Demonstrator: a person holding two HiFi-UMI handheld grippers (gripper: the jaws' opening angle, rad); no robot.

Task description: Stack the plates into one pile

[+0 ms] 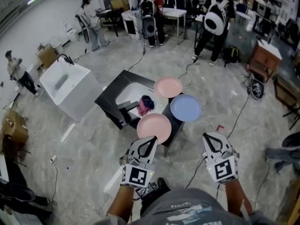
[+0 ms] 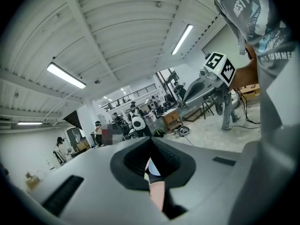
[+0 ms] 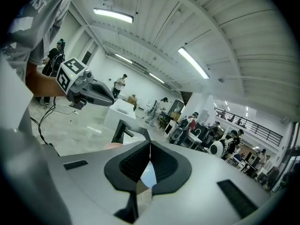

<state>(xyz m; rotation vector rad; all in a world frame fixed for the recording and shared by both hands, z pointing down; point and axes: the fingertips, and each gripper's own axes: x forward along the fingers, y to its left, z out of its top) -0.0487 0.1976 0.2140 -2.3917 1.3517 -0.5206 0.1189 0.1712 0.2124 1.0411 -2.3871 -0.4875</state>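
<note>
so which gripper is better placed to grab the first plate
Left, probably. The left gripper sits just short of the near pink plate, while the right gripper is farther off, with a gap to the blue plate. Both are shut and empty.

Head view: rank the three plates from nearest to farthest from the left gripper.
1. Near pink plate, just ahead of the left gripper.
2. Blue plate, farther on and to the right.
3. Far pink plate, at the back.
</note>
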